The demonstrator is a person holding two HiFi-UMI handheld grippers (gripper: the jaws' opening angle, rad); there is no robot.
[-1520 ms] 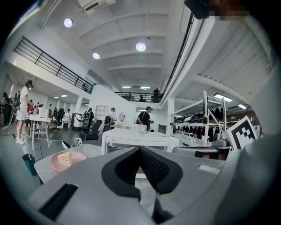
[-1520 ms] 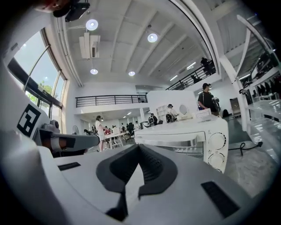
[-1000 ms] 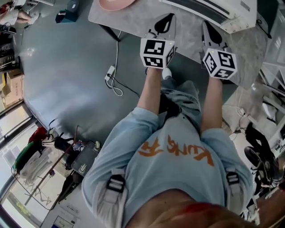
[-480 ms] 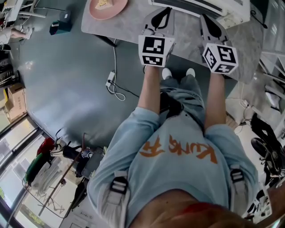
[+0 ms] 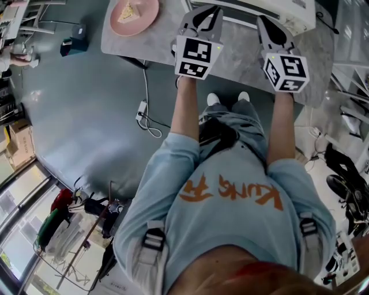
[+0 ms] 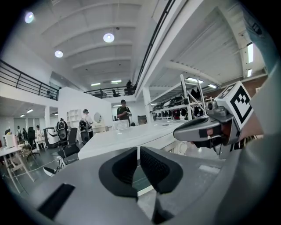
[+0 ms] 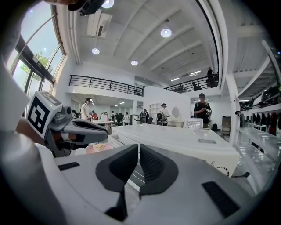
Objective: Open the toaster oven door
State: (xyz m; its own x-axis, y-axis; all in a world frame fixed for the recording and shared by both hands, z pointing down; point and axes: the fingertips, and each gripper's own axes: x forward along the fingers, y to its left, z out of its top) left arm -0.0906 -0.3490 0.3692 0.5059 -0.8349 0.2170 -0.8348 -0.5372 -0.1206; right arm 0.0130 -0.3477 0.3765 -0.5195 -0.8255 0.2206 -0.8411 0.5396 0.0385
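The white toaster oven stands at the far edge of the grey marble table, its door closed as far as I can see. In the head view my left gripper and right gripper are held side by side just in front of it, touching nothing. The left gripper view shows shut jaws level with the oven's top. In the right gripper view the jaws have just been opening by a sliver, with nothing between them, and still look shut before the oven.
A pink plate with a slice of cake sits on the table left of the oven. A cable and plug lie on the grey floor. Clutter and boxes stand at the lower left, black gear at the right.
Both grippers have moved forward over the table toward the toaster oven, the left one rolling a little. The pink plate has come further into view.
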